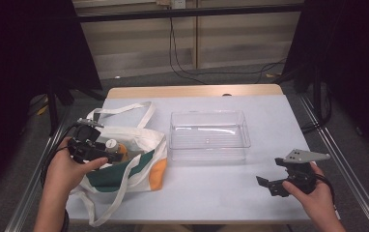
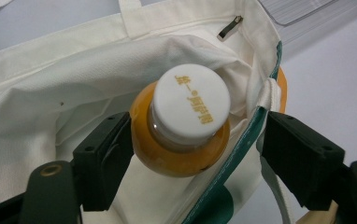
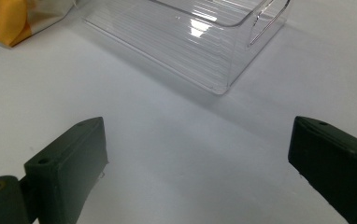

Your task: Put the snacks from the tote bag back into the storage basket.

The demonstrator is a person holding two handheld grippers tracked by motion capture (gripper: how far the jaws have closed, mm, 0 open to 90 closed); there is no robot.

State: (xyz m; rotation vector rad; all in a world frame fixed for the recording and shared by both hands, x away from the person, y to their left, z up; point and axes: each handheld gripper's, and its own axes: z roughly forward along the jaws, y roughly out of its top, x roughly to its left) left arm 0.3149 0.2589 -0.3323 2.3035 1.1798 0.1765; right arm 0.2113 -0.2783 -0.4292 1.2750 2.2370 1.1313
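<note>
A white tote bag (image 1: 146,166) with green and orange patches lies at the table's left, mouth open. Inside it stands a bottle (image 1: 112,145) of orange drink with a white cap (image 2: 195,100). My left gripper (image 1: 103,150) is at the bag's mouth. In the left gripper view that gripper (image 2: 197,140) is open around the bottle: one jaw sits inside the bag beside the bottle, the other outside the bag's green-edged rim (image 2: 249,140). My right gripper (image 1: 267,185) hovers over the table's front right, open, and in its own view the right gripper (image 3: 197,144) holds nothing.
A clear plastic bin (image 1: 206,145) stands mid-table, right of the bag, and the same bin (image 3: 190,56) shows ahead of the right gripper. The bag's straps (image 1: 124,108) trail toward the back and the front edge. Black frames and cables surround the table.
</note>
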